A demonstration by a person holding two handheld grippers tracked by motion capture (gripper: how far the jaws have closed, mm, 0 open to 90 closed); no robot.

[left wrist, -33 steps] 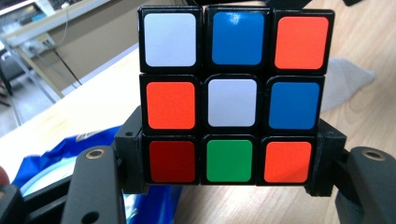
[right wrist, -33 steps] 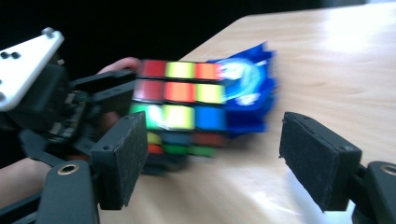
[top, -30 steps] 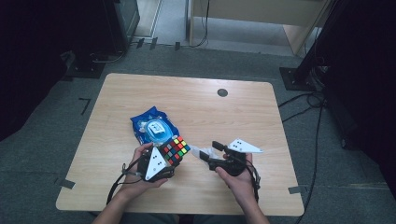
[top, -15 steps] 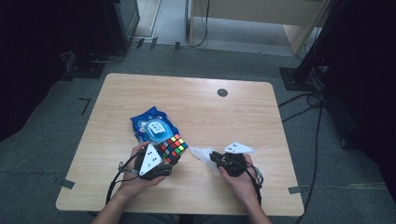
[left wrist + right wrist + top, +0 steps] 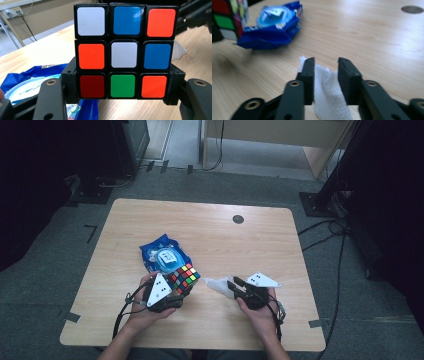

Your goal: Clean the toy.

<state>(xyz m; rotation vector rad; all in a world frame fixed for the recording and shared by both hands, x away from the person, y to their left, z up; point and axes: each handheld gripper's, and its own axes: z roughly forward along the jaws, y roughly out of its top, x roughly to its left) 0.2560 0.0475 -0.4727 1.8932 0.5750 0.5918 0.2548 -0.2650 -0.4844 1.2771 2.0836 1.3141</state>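
Two grippers are in your hands above the wooden table (image 5: pixel 210 235). Your left gripper (image 5: pixel 172 287) has its jaws clamped on the colour cube (image 5: pixel 125 50), which it holds just beside the blue wipes pack (image 5: pixel 162 256). Your right gripper (image 5: pixel 325 75) has just been opening its jaws; they stand a little apart, and the white wipe (image 5: pixel 329 97) sits between them, against the left pad, with a gap at the other. The wipe lies on the table near the cube.

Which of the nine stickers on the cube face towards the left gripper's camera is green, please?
On the Rubik's cube, held between the left gripper's jaws, the bottom row's middle sticker is green. It sits between a dark red and an orange one, below the white centre.
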